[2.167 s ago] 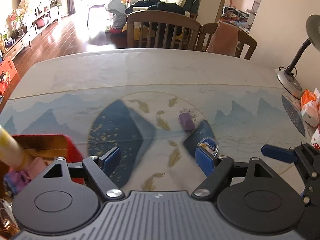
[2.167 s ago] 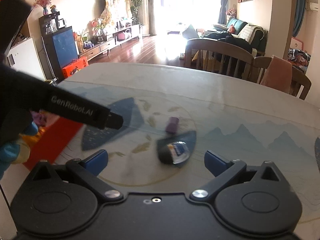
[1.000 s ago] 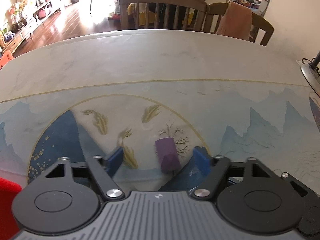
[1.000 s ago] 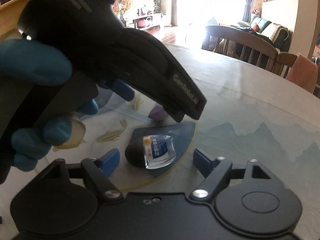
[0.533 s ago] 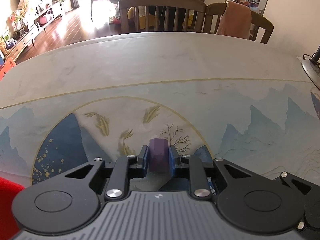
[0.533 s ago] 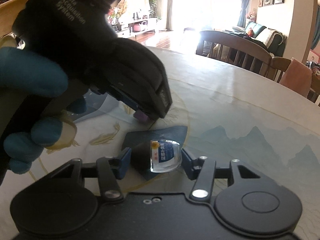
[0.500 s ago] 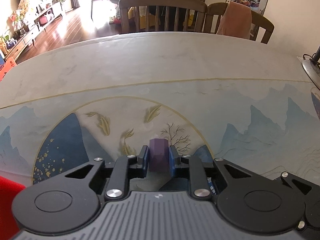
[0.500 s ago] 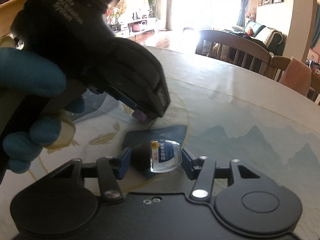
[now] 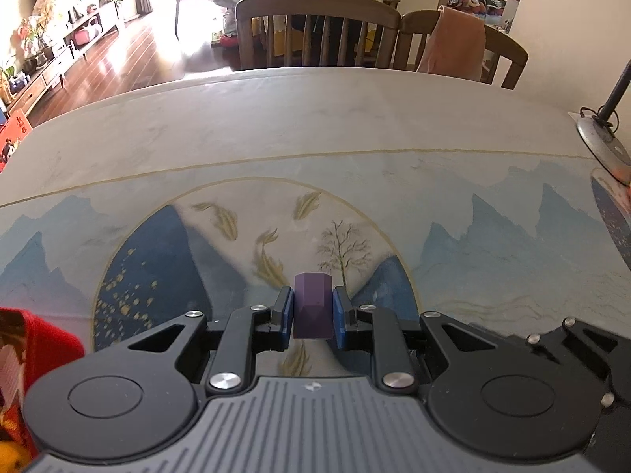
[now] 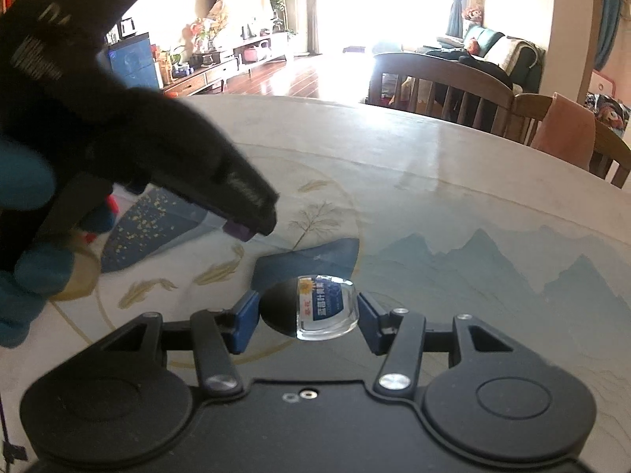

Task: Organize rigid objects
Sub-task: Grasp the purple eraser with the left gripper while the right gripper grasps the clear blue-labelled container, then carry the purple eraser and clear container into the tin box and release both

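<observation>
From the left wrist view, the near end of the purple block (image 9: 312, 307) is lost behind the black body of the left claw (image 9: 313, 312), whose blue pads have just come together and now press flat on the block's two long sides. The block's long axis runs straight ahead along the fingers, its faceted far end pointing toward the painted tree on the worktop (image 9: 299, 118); whether it hangs clear of the surface I cannot tell from here. At the lower left edge a red box (image 9: 37, 339) is cut off by the frame and its contents are a blur. From the right wrist view, the right claw (image 10: 307, 315) has also just drawn in, its pads set against the two sides of a small clear jar with a blue label (image 10: 325, 307) and a dark cap, lying on its side with the cap toward the left pad and its length crosswise to the fingers; the print on the label is too small to read. The left claw's black arm, held in a blue-gloved hand (image 10: 27, 213), fills the left of that view and blocks much of the worktop behind, with only a sliver of purple showing at its tip. Further off stand wooden chairs (image 9: 315, 27), one draped with a pink cloth (image 9: 453, 43), and at the far right a lamp base (image 9: 599, 142), partly cropped.
</observation>
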Demonstrator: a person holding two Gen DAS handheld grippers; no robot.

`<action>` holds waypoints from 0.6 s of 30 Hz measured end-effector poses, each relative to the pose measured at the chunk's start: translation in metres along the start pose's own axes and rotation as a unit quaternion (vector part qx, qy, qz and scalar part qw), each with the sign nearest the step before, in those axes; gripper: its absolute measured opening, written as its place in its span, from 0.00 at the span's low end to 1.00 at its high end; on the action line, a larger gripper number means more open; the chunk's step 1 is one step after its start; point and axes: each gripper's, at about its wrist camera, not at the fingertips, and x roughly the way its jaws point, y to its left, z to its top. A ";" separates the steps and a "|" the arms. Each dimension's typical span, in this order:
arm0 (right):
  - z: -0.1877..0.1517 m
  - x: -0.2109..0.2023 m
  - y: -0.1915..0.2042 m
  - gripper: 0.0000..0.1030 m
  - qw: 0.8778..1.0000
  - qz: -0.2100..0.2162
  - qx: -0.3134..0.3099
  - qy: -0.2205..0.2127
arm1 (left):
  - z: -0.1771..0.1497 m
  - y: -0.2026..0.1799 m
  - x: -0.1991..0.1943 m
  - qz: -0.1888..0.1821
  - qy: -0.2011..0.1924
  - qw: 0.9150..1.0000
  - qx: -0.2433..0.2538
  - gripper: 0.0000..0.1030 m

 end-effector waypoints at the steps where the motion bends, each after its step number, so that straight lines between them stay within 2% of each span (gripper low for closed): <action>1: 0.001 -0.003 0.002 0.51 1.000 -0.001 0.000 0.000 | -0.002 0.002 -0.004 -0.002 0.000 1.000 0.000 0.20; 18: 0.009 -0.060 0.052 0.51 1.000 0.010 0.005 -0.015 | -0.042 0.044 -0.079 -0.027 -0.007 1.000 -0.006 0.20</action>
